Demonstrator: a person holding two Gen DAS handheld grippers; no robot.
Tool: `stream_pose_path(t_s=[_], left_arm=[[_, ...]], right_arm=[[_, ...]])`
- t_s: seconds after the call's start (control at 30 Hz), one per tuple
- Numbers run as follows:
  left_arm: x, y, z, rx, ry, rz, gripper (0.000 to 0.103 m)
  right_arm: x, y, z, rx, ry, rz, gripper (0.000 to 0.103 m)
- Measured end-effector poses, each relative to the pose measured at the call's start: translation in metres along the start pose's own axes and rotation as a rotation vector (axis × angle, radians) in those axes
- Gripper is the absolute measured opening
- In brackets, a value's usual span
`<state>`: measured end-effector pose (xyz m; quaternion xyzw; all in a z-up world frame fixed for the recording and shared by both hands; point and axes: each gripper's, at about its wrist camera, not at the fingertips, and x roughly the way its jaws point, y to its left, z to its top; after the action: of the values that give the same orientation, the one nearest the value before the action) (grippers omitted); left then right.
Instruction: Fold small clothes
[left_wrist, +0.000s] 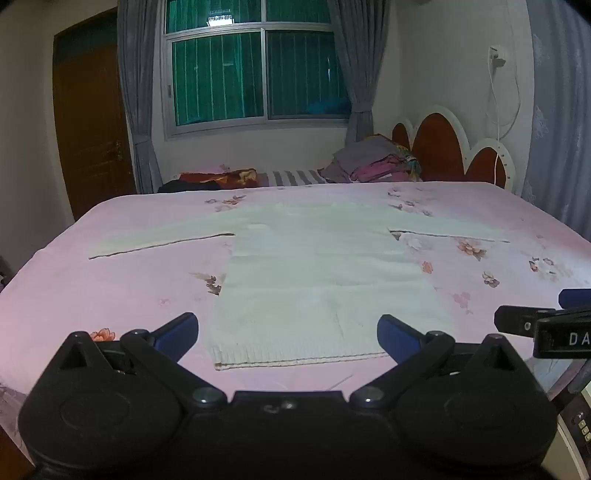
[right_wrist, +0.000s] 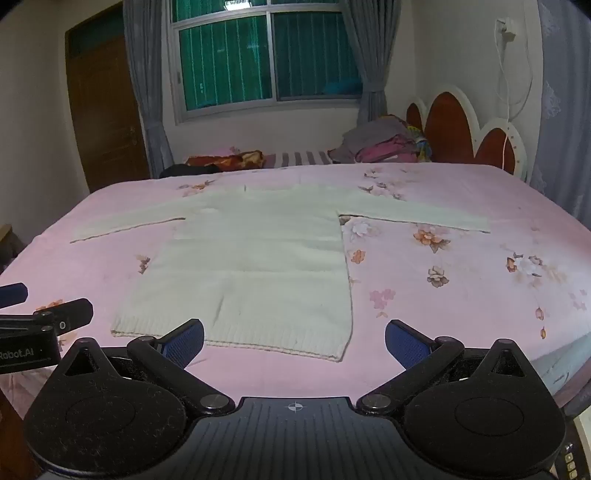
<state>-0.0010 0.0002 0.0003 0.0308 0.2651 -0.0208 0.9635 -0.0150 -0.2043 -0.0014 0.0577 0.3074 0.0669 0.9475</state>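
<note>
bed (left_wrist: 110, 288): big, pink floral sheet, fills most of both views, I'm at its near edge
window (left_wrist: 258, 70): far wall, green behind the glass, grey curtains (left_wrist: 133, 92) either side
door (left_wrist: 88, 122): brown wood, far left
headboard (left_wrist: 447, 147): red panels with white scalloped rim, far right end of bed
sweater (left_wrist: 314, 266): white knit, flat on the bed, both sleeves spread out sideways, ribbed hem nearest me, unfolded
clothes pile (left_wrist: 373, 162): grey and pink stuff heaped at far side of bed by the headboard; striped cloth (left_wrist: 291, 177) beside it
my left gripper (left_wrist: 288, 332): released, jaws spread wide, blue pads, nothing between them, hovering over the sweater hem, tilted down
my right gripper (right_wrist: 294, 341): released too, jaws wide, empty, above the hem's right corner, not touching as far as I can tell
grippers relative: side by side, apart; each one's tip shows at the edge of the other's view
</note>
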Motion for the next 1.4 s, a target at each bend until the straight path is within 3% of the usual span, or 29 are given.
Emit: stream_pose_path(t_s=[0.17,0.2,1.4], left_arm=[[-0.003,0.001,-0.002,0.006,0.001,-0.027,0.103],[0.0,0.005,-0.001,-0.009,0.008,0.017,0.103],[0.003,0.003,0.003,-0.027,-0.002,0.046,0.103]], right_arm=[[0.002,0.0,0.0,-0.005,0.003,0.005,0.103],[0.002,0.0,0.0,-0.007,0.003,0.007,0.103],[0.008,0.001,0.011,-0.019,-0.012,0.011,0.103]])
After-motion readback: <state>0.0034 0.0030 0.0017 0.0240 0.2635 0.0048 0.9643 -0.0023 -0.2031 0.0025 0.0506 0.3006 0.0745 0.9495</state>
